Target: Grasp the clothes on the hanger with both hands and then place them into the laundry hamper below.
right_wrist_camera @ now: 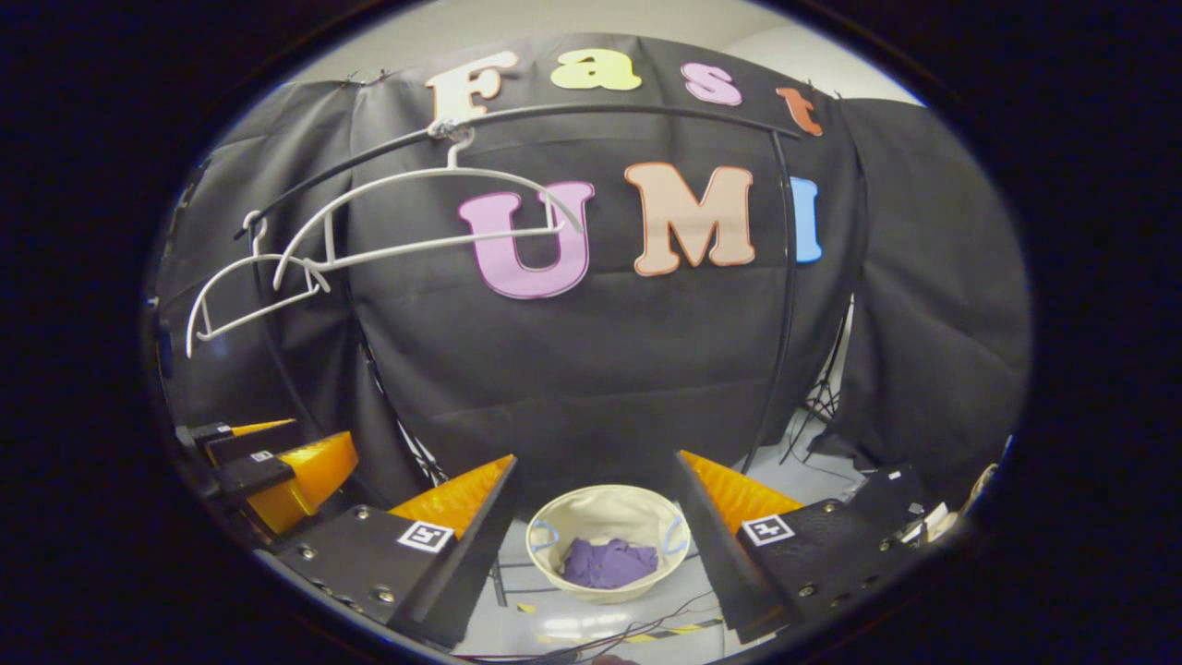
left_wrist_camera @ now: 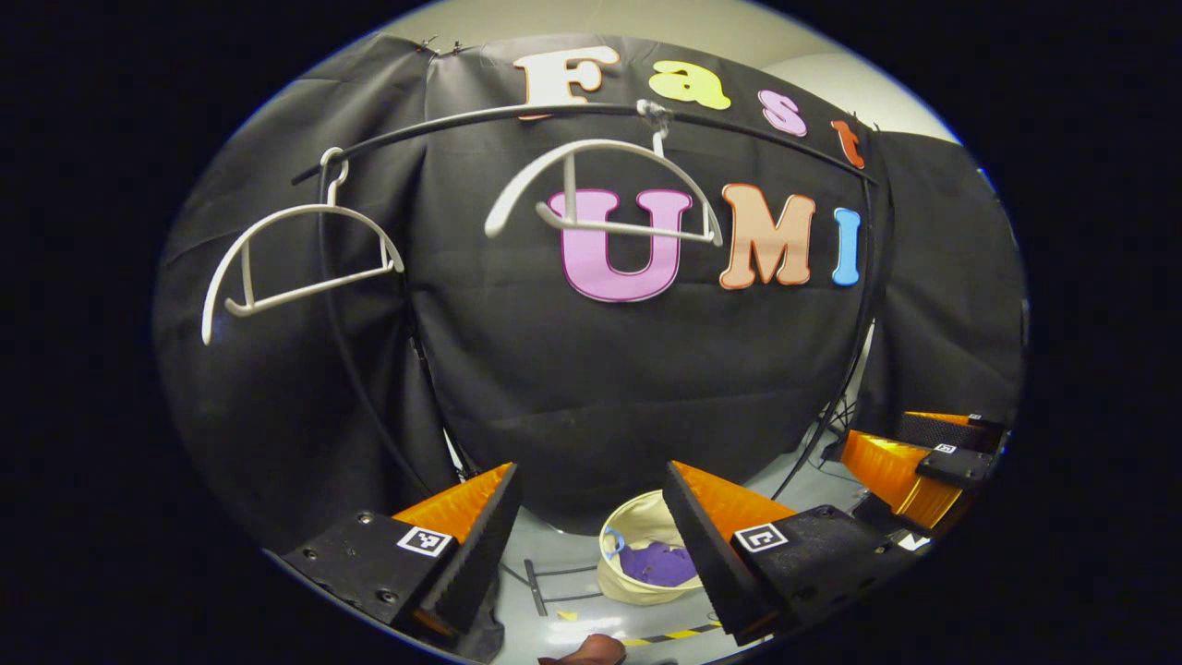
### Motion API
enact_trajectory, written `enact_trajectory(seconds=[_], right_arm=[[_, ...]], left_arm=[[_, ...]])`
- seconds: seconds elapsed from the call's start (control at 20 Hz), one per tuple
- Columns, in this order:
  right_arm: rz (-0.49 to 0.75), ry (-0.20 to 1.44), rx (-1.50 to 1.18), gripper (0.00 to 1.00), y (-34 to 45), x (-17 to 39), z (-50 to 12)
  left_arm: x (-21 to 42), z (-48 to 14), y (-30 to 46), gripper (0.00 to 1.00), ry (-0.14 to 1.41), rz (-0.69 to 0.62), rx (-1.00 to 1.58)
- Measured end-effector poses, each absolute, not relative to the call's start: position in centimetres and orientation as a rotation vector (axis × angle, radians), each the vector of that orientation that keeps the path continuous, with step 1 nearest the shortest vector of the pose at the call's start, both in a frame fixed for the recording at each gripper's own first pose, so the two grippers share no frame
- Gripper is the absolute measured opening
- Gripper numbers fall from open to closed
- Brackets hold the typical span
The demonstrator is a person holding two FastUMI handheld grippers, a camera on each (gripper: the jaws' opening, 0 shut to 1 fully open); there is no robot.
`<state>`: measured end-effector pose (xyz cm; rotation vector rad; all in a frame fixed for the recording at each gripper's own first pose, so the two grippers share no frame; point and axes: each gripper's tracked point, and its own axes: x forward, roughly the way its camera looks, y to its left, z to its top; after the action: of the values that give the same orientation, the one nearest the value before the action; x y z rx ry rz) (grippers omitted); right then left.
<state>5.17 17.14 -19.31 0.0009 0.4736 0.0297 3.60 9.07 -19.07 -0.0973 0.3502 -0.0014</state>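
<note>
Sitting down in the cream laundry hamper [right_wrist_camera: 605,517] is the purple garment [right_wrist_camera: 609,563], bunched up at the bottom, and the hamper stands on the pale floor [right_wrist_camera: 591,628] right in front of the black cloth wall.

Both white hangers are bare on the black rail [left_wrist_camera: 572,113]: the near hanger [left_wrist_camera: 605,189] hangs roughly over the hamper, the far hanger [left_wrist_camera: 295,263] further left along the rail and tilted.

Left claw [left_wrist_camera: 591,517] has its fingers spread wide apart with nothing between them, and you can see the hamper through the gap. Right claw [right_wrist_camera: 596,503] is the same deal, fingers apart and empty, framing the hamper from above.

From the left gripper view the right claw also pokes in at the right edge, and from the right gripper view the left claw sits at the left edge, so they're side by side, well above the hamper. Some black cables [right_wrist_camera: 637,623] and striped tape [left_wrist_camera: 669,635] lie on the floor near the hamper.
</note>
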Motion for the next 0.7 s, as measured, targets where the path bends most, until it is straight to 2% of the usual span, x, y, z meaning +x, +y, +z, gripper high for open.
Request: enact_trajectory(seconds=[0.2, 0.35, 0.4, 0.45, 0.7], right_arm=[[0.028, 0.428, -0.009, 1.0, 17.1, 5.8, -17.2], [0.009, 0.403, 0.0, 0.97, 16.2, 6.4, -15.7], [0.003, 0.39, 0.004, 1.0, 15.9, 6.5, -15.2], [-0.001, 0.38, 0.006, 0.97, 15.6, 6.6, -14.7], [0.011, 0.312, -0.018, 0.98, 14.2, 6.5, -12.1]], left_arm=[[4.8, -15.8, 10.1, 0.95, 0.307, -0.011, -0.103], [5.4, -14.0, 10.0, 0.95, 0.288, -0.021, -0.112], [5.6, -13.3, 9.9, 0.95, 0.277, -0.025, -0.117], [5.7, -12.7, 9.8, 0.96, 0.268, -0.028, -0.118], [5.4, -10.0, 9.1, 0.96, 0.22, -0.038, -0.088]])
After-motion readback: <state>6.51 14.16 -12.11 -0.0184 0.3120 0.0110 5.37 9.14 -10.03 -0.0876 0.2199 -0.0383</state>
